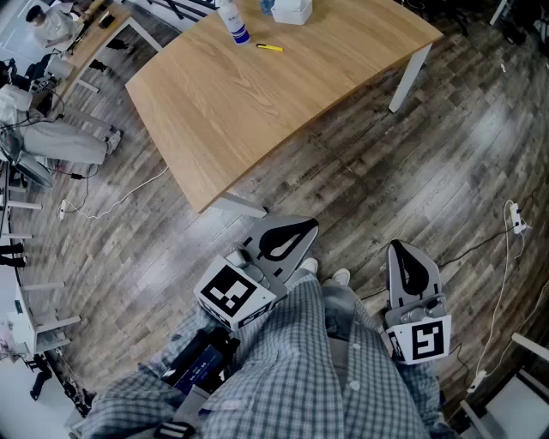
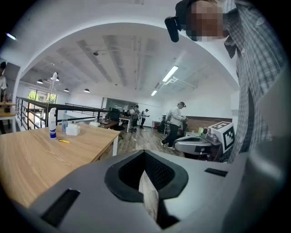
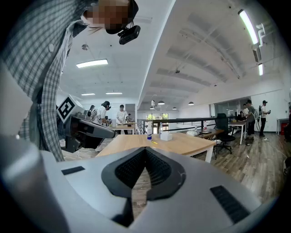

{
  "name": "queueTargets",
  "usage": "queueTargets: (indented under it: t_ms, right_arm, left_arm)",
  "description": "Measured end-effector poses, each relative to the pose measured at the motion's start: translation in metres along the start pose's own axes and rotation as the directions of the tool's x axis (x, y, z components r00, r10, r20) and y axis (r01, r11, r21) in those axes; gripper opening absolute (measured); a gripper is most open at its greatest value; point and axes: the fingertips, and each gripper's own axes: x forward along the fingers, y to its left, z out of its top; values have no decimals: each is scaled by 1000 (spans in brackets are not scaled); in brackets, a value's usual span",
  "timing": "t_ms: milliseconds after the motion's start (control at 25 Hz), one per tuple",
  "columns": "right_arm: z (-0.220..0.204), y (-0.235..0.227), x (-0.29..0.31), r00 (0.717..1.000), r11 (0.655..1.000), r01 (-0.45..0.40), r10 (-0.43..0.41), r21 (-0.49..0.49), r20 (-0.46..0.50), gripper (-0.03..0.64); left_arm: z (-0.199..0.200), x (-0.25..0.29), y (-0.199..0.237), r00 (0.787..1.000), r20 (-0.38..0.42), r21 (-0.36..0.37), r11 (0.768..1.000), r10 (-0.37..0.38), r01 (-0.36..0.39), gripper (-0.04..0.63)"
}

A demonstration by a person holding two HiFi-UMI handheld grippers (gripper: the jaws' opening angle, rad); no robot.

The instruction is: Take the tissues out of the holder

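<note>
In the head view the left gripper [image 1: 296, 233] sits low at 7 o'clock above the person's checked clothing [image 1: 292, 377]. Its fingers [image 2: 166, 173] are clenched tip to tip on nothing, and its marker cube [image 1: 232, 293] carries only a black-and-white square pattern, no words. Up at 12 o'clock, on the far end of the bench [image 1: 249, 111], stands a white bottle [image 1: 233, 21] with a blue label whose print is too small to read. A yellow pen [image 1: 269, 47] lies flat near it. The white tissue holder [image 1: 292, 10] is next along, well apart from both grippers and cut off by the frame's top edge; whether tissue sticks out of it cannot be told. The right gripper [image 1: 403, 257] hangs at 5 o'clock, fingers likewise pressed together and empty, with a second patterned cube [image 1: 422, 339]. The bench is pale bare wood on white legs. The floor [image 1: 412, 163] is grey-brown planks, with a white power strip [image 1: 516, 219] and its cable at 3 o'clock and cluttered gear at 9 o'clock. Both gripper views show a wide open-plan room with strip lights, a railing and distant standing people, too small for detail.
</note>
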Motion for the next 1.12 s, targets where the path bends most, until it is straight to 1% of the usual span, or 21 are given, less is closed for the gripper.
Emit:
queueTargets:
  t_ms: [120, 280, 400, 640, 880, 1120]
  right_arm:
    - [0, 0, 4, 1000, 1000, 11, -11, -3, 9, 11]
    - [5, 0, 4, 998, 999, 49, -50, 18, 24, 11]
    - [9, -1, 4, 997, 997, 72, -73, 27, 27, 11]
    - [6, -8, -3, 993, 993, 118, -118, 9, 17, 11]
    - [6, -2, 0, 990, 990, 142, -142, -10, 5, 11]
    - [12, 12, 9, 990, 990, 140, -139, -16, 25, 11]
  left_arm:
    - [-4, 1, 4, 1000, 13, -7, 1000, 2, -2, 5]
    - [-6, -1, 8, 1000, 9, -8, 1000, -5, 5, 5]
    - [-4, -1, 11, 1000, 15, 7, 1000, -13, 13, 5]
    - [-4, -2, 15, 999, 30, 11, 1000, -24, 24, 5]
    - [-3, -7, 19, 998, 32, 33, 998, -54, 53, 5]
    - [0, -16, 30, 997, 49, 32, 998, -53, 51, 5]
